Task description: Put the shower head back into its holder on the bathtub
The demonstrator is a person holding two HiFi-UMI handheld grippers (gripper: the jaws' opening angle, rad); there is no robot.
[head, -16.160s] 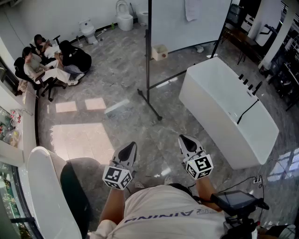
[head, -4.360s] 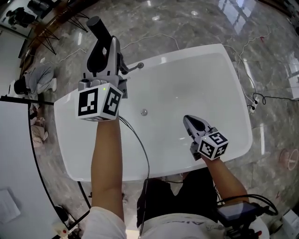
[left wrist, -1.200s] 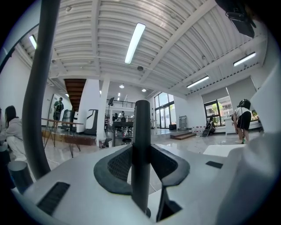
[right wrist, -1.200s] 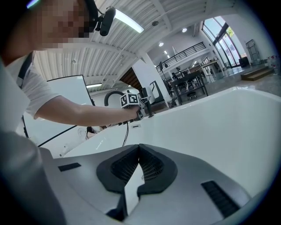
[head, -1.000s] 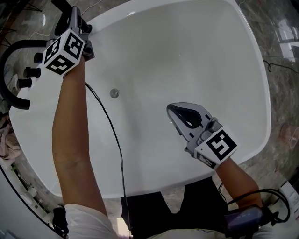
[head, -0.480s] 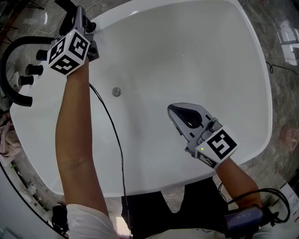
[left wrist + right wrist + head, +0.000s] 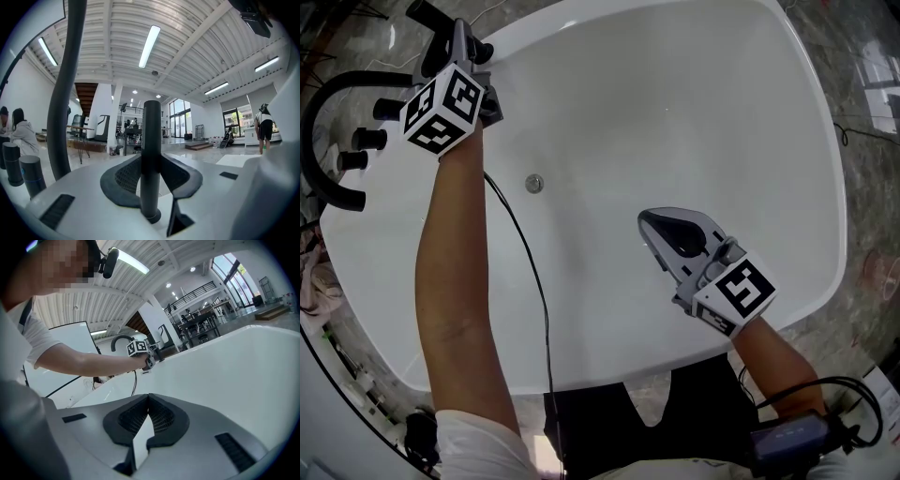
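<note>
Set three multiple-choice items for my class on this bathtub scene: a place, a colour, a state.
1. Where is the left hand-held gripper?
A) at the rim of the white bathtub, by the black tap knobs
B) over the tub's middle
C) on the floor

2. What colour is the slim cylindrical shower handle between its jaws?
A) white
B) black
C) red

3. The jaws of the right hand-held gripper are:
A) together, empty
B) clamped on a hose
C) wide apart

Answers:
1 A, the head view shows it at the rim.
2 B, its own view shows a black rod.
3 A, its pads meet with nothing between.
</note>
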